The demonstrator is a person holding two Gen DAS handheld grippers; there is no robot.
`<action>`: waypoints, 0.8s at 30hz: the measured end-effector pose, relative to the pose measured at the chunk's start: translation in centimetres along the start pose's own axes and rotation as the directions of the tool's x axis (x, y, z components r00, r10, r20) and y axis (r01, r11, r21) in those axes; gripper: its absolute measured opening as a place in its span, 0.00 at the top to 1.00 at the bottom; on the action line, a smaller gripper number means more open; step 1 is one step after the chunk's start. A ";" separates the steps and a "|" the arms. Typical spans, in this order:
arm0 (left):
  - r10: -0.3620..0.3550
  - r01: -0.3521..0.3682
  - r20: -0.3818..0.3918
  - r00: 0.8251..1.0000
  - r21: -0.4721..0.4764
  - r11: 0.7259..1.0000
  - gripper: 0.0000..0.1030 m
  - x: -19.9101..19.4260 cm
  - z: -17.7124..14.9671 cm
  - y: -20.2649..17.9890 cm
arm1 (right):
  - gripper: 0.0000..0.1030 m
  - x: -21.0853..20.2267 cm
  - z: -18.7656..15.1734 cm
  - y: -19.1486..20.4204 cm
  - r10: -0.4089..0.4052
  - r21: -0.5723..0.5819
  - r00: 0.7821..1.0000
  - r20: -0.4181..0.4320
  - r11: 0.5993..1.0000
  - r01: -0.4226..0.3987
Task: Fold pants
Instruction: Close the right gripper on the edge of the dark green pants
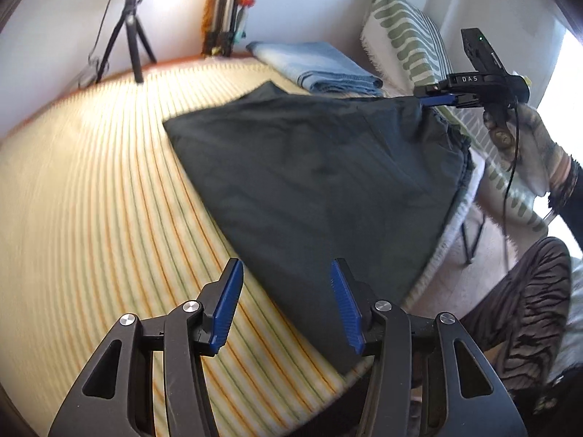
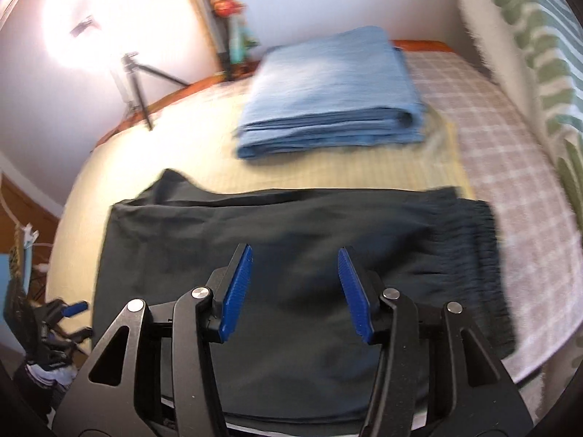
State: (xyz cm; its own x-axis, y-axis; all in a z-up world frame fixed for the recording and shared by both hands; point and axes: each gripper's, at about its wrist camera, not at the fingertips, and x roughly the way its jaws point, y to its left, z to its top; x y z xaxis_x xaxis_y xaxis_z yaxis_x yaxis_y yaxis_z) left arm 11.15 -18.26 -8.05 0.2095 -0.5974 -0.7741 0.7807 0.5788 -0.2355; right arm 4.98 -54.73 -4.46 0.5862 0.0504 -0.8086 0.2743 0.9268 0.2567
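Note:
Dark pants (image 1: pixel 313 178) lie folded flat on a striped mat (image 1: pixel 91 200). In the right wrist view the pants (image 2: pixel 291 255) spread across the frame with the gathered waistband (image 2: pixel 484 255) at the right. My left gripper (image 1: pixel 288 273) is open and empty, just above the near edge of the pants. My right gripper (image 2: pixel 295 258) is open and empty above the middle of the pants. In the left wrist view the right gripper (image 1: pixel 437 100) hovers at the far waistband corner; its jaws cannot be made out there.
A folded light-blue cloth (image 2: pixel 328 94) lies on the mat behind the pants. A tripod (image 1: pixel 127 43) with a bright lamp stands at the back left. A green-patterned cushion (image 1: pixel 400 29) and a checked cover (image 2: pixel 510 145) are on the right.

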 end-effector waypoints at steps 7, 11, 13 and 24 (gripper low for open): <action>-0.078 0.077 -0.005 0.997 -0.143 0.987 0.53 0.4 -1.2 0.8 | 0.50 1.6 -0.9 11.2 0.159 -0.146 0.986 -0.051 0.975 -0.165; -0.130 0.132 0.023 0.991 -0.216 0.967 0.53 0.3 -1.6 1.3 | 0.50 3.3 -1.7 17.6 0.205 -0.231 0.975 -0.084 0.948 -0.219; -0.145 0.151 0.043 0.989 -0.237 0.960 0.53 0.3 -1.9 1.4 | 0.50 4.7 -1.9 20.1 0.222 -0.245 0.969 -0.108 0.939 -0.243; -0.209 0.226 0.093 0.973 -0.238 0.945 0.55 0.4 -2.1 0.8 | 0.50 13.9 -1.5 27.3 0.144 -0.236 0.946 -0.290 0.947 -0.217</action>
State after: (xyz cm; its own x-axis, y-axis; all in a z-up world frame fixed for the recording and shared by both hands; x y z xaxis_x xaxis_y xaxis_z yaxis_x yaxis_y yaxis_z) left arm 10.56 -16.86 -9.77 0.0951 -0.7544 -0.6495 0.6449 0.5438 -0.5370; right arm 19.43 -28.18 -9.51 0.3731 0.2892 -0.8816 -0.0466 0.9548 0.2935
